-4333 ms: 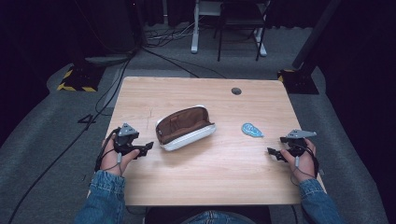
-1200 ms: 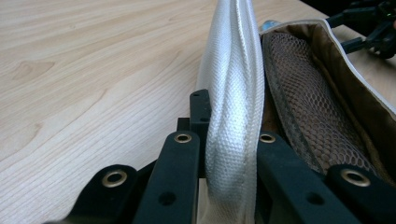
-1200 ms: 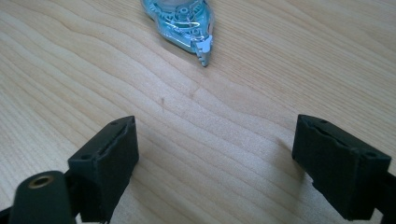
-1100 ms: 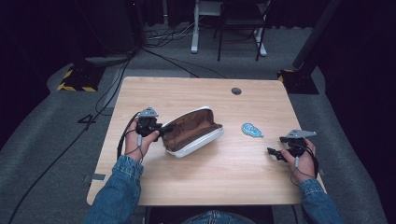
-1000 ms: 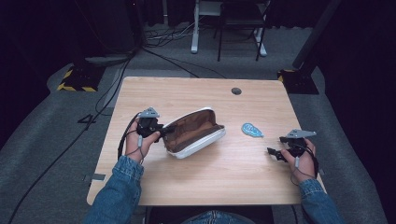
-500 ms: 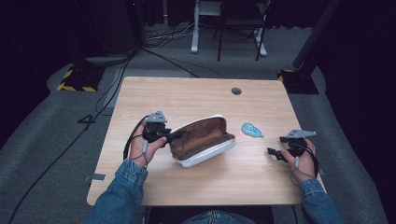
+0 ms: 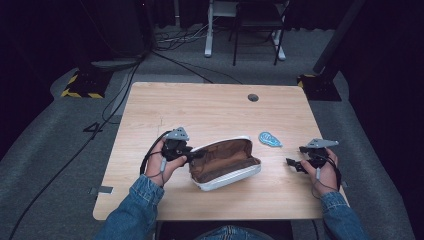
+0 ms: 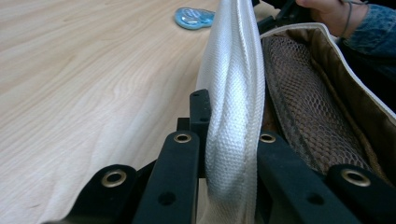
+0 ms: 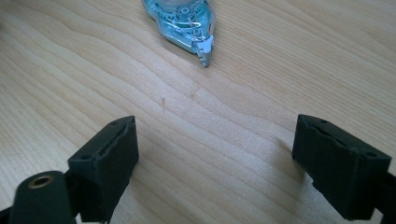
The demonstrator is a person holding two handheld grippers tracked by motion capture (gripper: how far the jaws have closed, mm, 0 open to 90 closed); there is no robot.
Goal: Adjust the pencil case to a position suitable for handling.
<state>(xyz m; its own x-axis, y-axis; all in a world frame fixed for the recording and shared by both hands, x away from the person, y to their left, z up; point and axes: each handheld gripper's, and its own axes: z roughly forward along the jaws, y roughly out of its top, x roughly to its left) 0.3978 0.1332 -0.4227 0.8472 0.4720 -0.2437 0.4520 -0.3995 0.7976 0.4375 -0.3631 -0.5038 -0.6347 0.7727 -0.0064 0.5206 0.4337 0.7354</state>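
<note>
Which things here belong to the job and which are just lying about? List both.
In the job:
- left gripper, shut on the pouch's white edge
- open pouch, brown mesh lining
- blue tape dispenser, ahead of the open right gripper

Lying about:
- desk frame behind the table
- floor cables

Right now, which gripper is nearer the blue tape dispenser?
Right. The right gripper sits open just beside the blue tape dispenser; the left gripper is farther off, jaws clamped on the pouch rim.
</note>
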